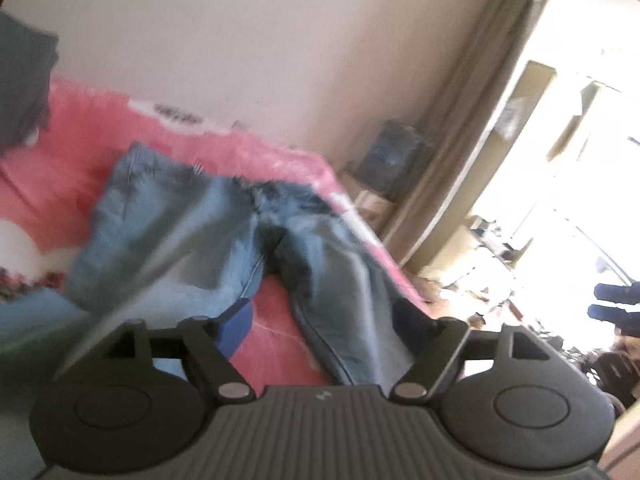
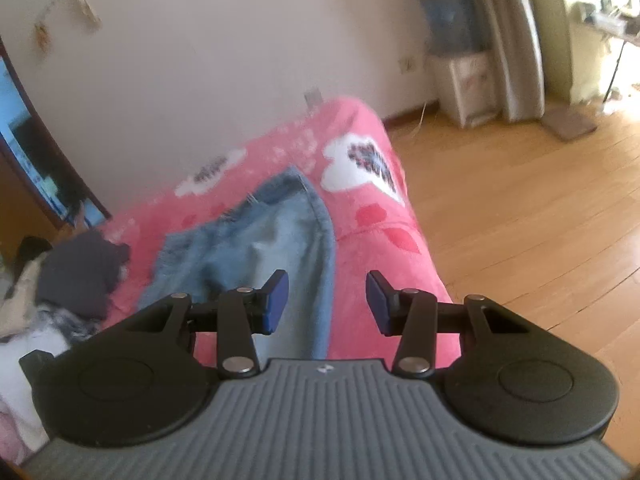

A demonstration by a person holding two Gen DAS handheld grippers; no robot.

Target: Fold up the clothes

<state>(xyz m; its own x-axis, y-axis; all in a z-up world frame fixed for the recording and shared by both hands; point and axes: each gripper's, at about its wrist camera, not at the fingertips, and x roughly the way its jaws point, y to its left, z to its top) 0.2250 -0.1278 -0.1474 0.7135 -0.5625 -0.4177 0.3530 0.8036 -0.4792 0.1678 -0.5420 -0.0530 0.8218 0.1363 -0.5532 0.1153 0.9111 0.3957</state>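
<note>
Both hand-held grippers, left point(image 1: 320, 320) and right point(image 2: 327, 300), hang spread apart above jeans point(image 1: 208, 232).

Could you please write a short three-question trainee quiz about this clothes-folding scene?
1. True or false: the faded blue denim jeans lie spread on the pink flowered fleece blanket.
2. The right gripper has its jaws: A) open, B) shut on the jeans, C) shut on nothing.
3. What heap lies beyond the jeans' far side in the right wrist view?

Key: 1 true; 2 A; 3 the dark grey crumpled garment.
</note>
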